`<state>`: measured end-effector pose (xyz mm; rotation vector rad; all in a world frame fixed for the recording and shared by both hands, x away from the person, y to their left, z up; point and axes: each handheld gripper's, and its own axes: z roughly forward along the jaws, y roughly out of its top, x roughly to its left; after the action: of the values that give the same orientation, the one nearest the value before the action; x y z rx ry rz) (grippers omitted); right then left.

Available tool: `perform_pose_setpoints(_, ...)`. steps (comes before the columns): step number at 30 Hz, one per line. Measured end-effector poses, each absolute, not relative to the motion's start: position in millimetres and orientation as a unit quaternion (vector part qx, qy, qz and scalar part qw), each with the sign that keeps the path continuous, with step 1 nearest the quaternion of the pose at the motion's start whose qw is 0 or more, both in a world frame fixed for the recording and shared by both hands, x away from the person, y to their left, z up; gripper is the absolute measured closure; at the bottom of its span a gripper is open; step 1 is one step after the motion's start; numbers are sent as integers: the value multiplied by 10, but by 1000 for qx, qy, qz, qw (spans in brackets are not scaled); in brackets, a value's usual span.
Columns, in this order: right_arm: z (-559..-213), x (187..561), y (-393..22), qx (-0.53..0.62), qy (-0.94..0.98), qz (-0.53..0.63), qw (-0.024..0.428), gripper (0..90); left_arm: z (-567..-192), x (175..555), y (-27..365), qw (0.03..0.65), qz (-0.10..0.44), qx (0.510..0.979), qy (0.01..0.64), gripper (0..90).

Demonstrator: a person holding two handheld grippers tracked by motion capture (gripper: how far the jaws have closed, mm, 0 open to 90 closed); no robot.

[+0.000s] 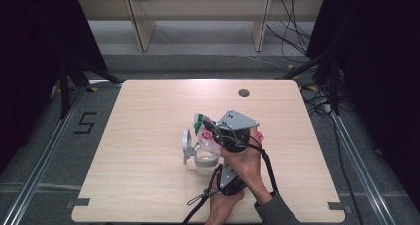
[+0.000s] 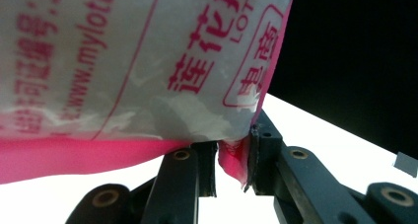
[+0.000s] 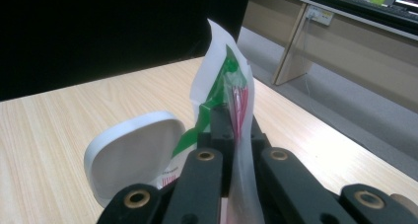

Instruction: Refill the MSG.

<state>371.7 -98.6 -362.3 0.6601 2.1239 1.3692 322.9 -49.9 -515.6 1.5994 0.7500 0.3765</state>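
1. Soft, thin bag (image 1: 210, 136), held over jar (image 1: 204, 158) and lid (image 1: 187, 144) on surface (image 1: 148, 136).
2. Left tongs (image 2: 231, 157) pinching pink bottom corner; right tongs (image 3: 231, 120) pressed together on green top edge.
3. Probably light, slippery, easily torn; best gripped at sealed edges.

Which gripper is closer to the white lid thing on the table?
Right. The right gripper pinches the bag just beside the white lid; the left gripper clamps the bag's pink corner, farther away.
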Motion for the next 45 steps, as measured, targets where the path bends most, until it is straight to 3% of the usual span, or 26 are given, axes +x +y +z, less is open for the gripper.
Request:
perform_pose_setpoints(7, -3624, 3716, -972, 241, 787, 503, 264, 899, -5153, 3220, -528, 626, 142, 691, 333, 762)
perform_pose_setpoints(45, -3630, 3724, -948, 237, 790, 497, 270, 895, -5142, 3230, -537, 629, 137, 692, 328, 759)
